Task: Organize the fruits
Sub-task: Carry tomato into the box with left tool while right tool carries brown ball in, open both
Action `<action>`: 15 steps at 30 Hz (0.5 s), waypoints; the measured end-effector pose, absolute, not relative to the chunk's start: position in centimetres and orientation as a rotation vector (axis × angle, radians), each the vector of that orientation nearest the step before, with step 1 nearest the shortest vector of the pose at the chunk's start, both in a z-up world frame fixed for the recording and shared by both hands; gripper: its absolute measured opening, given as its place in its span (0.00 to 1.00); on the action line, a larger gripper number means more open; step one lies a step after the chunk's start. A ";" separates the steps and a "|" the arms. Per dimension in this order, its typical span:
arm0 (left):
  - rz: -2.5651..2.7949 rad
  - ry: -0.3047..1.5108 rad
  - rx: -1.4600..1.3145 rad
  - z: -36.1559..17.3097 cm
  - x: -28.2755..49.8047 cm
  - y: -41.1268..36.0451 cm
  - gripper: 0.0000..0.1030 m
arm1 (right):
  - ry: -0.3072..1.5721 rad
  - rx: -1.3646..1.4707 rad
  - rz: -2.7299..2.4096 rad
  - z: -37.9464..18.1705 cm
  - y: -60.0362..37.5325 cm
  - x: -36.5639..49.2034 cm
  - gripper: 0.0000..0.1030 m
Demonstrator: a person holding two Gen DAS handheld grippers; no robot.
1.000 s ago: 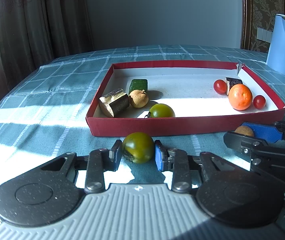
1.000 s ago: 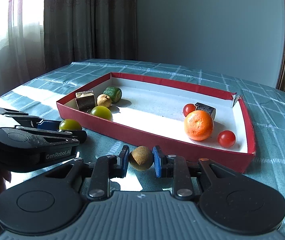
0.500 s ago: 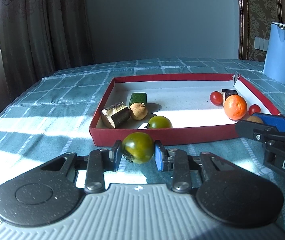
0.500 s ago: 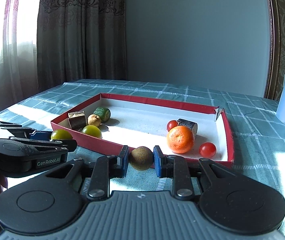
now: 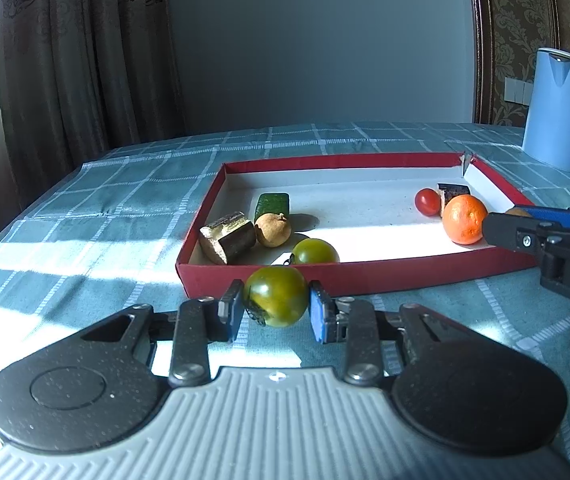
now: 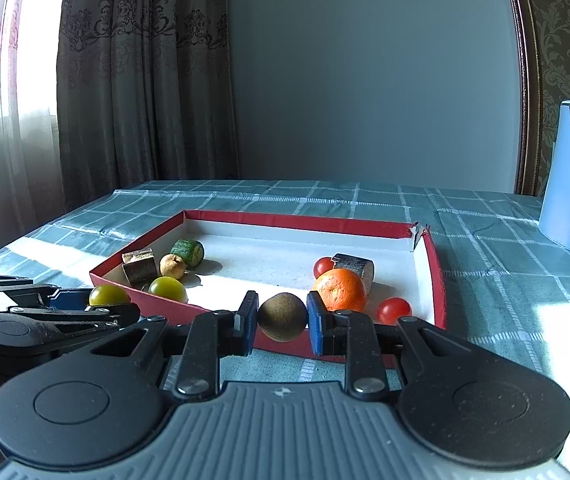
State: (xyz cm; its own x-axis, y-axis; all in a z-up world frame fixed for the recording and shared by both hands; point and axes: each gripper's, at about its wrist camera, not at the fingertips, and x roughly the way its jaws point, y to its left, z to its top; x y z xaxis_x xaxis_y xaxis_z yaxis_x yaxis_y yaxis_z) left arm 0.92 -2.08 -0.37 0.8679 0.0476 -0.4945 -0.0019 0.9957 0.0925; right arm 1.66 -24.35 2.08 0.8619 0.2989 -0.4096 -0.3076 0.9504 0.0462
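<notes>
My left gripper (image 5: 276, 312) is shut on a green tomato (image 5: 276, 296), held just in front of the near wall of the red box (image 5: 365, 274). My right gripper (image 6: 281, 318) is shut on a small brown round fruit (image 6: 282, 317), lifted before the box's near wall (image 6: 173, 308). Inside the box lie a second green tomato (image 5: 315, 251), a tan longan (image 5: 272, 230), a green cucumber piece (image 5: 272, 205), a brown cut chunk (image 5: 227, 237), an orange (image 5: 464, 219), and a red cherry tomato (image 5: 427, 201). Another cherry tomato (image 6: 394, 310) sits at the near right.
A pale blue kettle (image 5: 555, 110) stands on the checked teal tablecloth (image 5: 105, 208) at the far right. Dark curtains (image 6: 141, 80) hang behind the table's left side. The right gripper's arm (image 5: 557, 236) crosses the box's right corner in the left wrist view.
Both grippers have risen and tilted up with their fruits still held, so the box sits lower and farther in both views. Fruits inside the box have not moved.
</notes>
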 end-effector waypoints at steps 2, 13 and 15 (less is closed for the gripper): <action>0.024 0.516 0.096 -0.3 1.0 -2.2 0.30 | 0.430 -0.026 0.312 2.3 -24.5 2.2 0.24; 0.031 0.507 0.112 1.4 4.0 -2.9 0.30 | 0.471 -0.055 0.243 2.7 -25.3 7.1 0.24; 0.034 0.523 0.108 1.3 5.3 -3.0 0.30 | 0.510 -0.050 0.232 2.1 -25.5 8.5 0.24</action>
State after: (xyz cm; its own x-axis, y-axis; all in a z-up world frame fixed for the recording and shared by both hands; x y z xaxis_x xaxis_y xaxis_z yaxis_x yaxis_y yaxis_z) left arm 5.31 -3.01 1.34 0.8659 0.0603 -0.4965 -0.0050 0.9937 0.1120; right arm 8.49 -25.45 2.08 0.8473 0.2076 -0.4889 -0.2326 0.9725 0.0097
